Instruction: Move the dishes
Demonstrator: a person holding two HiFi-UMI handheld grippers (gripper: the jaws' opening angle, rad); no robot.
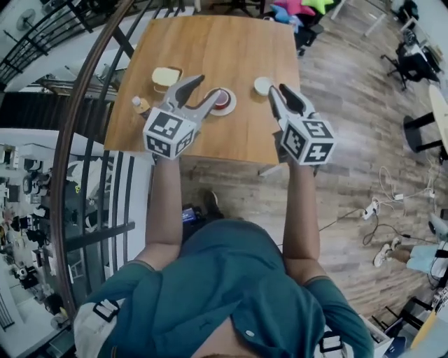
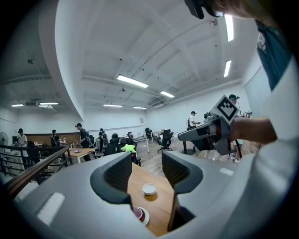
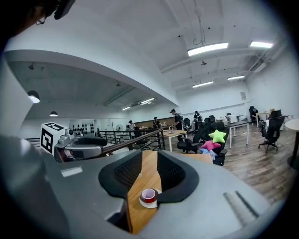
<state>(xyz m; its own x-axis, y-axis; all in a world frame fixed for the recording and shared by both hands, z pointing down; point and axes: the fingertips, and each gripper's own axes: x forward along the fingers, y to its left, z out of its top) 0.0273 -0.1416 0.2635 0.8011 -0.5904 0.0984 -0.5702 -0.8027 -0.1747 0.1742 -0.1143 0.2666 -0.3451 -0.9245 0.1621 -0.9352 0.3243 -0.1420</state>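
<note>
A red cup on a white saucer [image 1: 222,100] sits near the middle of the wooden table [image 1: 210,42]. A small white bowl [image 1: 262,85] lies to its right. My left gripper [image 1: 208,86] hovers over the table's near edge, open and empty, its tips close to the cup in the head view. My right gripper [image 1: 278,89] hangs beside the bowl, open and empty. Between the left gripper's [image 2: 146,170] jaws the bowl [image 2: 149,188] and the cup [image 2: 138,214] show far below. The cup [image 3: 149,195] shows below the gap of the right gripper [image 3: 149,172].
A pale square container [image 1: 166,75] and a small bottle [image 1: 140,105] stand at the table's left side. A curved black railing [image 1: 70,140] runs left of the table. Bright cushions [image 1: 301,8] on chairs sit beyond the far right corner. Cables [image 1: 392,196] lie on the wood floor.
</note>
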